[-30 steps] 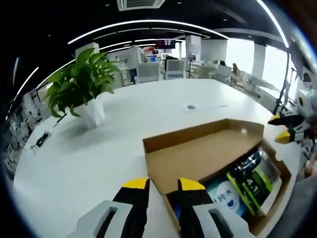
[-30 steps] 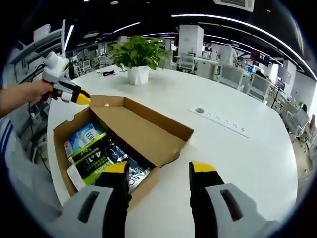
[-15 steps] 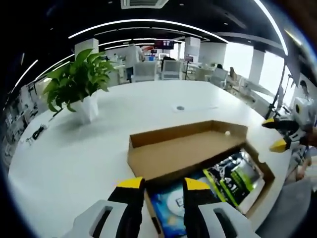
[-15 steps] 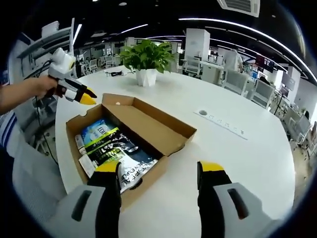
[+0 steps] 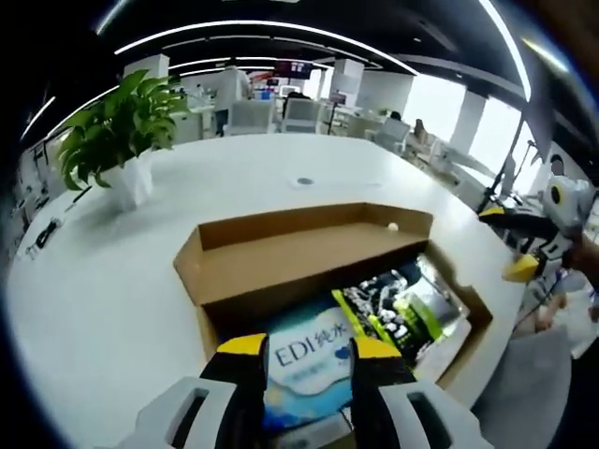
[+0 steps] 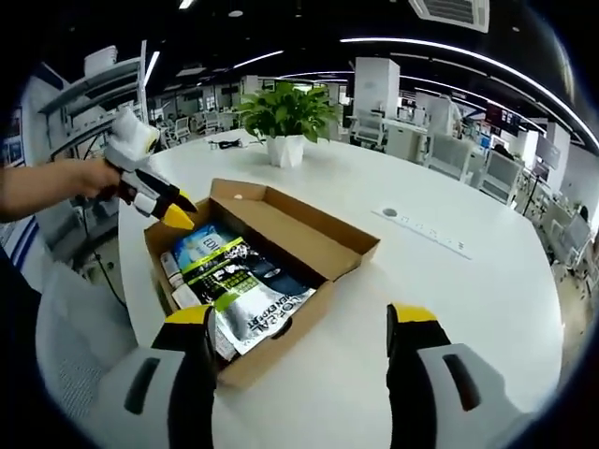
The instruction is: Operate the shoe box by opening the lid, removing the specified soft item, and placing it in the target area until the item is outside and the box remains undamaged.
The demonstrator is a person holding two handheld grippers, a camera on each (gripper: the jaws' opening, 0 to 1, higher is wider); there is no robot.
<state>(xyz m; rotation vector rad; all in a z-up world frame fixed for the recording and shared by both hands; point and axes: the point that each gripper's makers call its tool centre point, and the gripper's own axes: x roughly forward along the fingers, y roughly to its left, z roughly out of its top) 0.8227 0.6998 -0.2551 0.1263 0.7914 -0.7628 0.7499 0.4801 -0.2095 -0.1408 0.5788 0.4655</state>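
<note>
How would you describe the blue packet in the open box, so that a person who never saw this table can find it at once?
On the white table lies an open cardboard shoe box with its lid folded back. Inside are soft packets side by side. The one you want is the blue packet, at the end of the box nearest the left tool; it carries large white "EDI" lettering, while its neighbour is black and green.
</note>
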